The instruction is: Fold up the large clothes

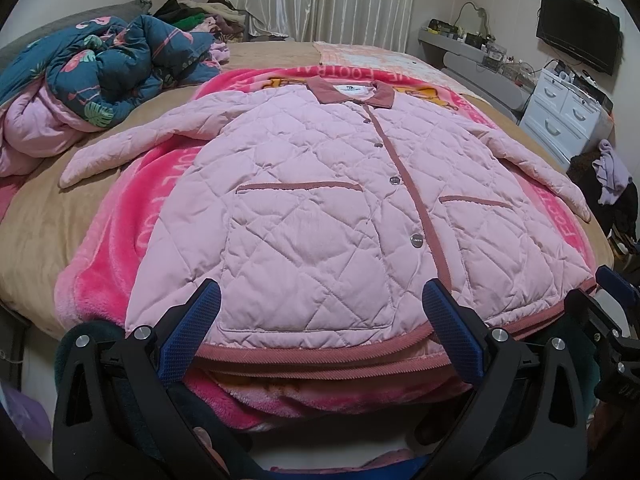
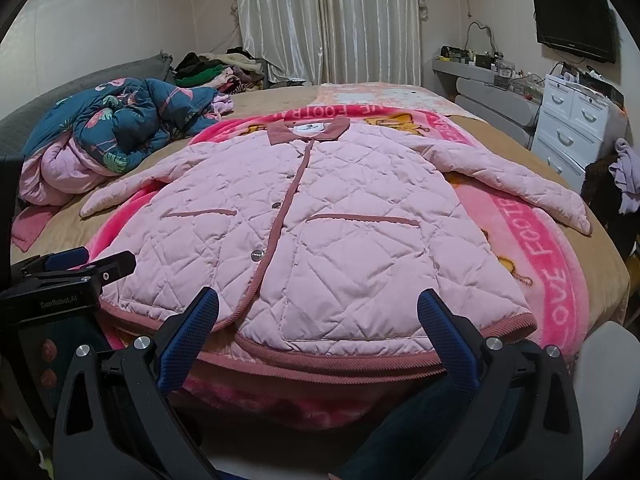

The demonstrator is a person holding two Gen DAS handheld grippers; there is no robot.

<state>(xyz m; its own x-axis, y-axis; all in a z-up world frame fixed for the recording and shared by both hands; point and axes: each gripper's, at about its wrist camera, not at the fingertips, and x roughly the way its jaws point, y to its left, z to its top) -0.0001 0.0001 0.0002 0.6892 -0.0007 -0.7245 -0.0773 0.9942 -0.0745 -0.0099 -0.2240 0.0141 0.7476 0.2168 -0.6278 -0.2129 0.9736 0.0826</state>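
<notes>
Readable writing first: the pink fleece blanket [image 2: 556, 264] carries white letters, upside down from here, "FOOTBALL"-type text along its border, only partly legible; the body of the left gripper [image 2: 68, 264], seen at the edge of the right wrist view, reads "GenRobot.AI". The white neck label [image 2: 311, 128] inside the collar has a small dark mark, too small to read. The quilted pink jacket [image 1: 320, 200] lies flat and face up on that blanket, on the bed [image 1: 44, 216], buttoned shut, collar at the far end, hem at the near edge. Diamond stitching, dusty rose collar, placket, hem binding and pocket trims; two patch pockets; round metal snaps down the front. Both sleeves spread out to the sides, cuffs reaching past the blanket onto the tan bedsheet. Left gripper [image 1: 320, 332] hovers at the jacket's hem, blue-padded fingers [image 1: 192, 332] spread wide, grasping nothing. Right gripper [image 2: 316, 332] likewise at the hem, fingers [image 2: 448, 336] parted, nothing between them. Beyond the jacket's left-hand sleeve, a crumpled teal flamingo-print quilt [image 1: 108, 68]. Beyond the other sleeve, white drawers [image 2: 576, 120] and a wall TV [image 2: 576, 24].
</notes>
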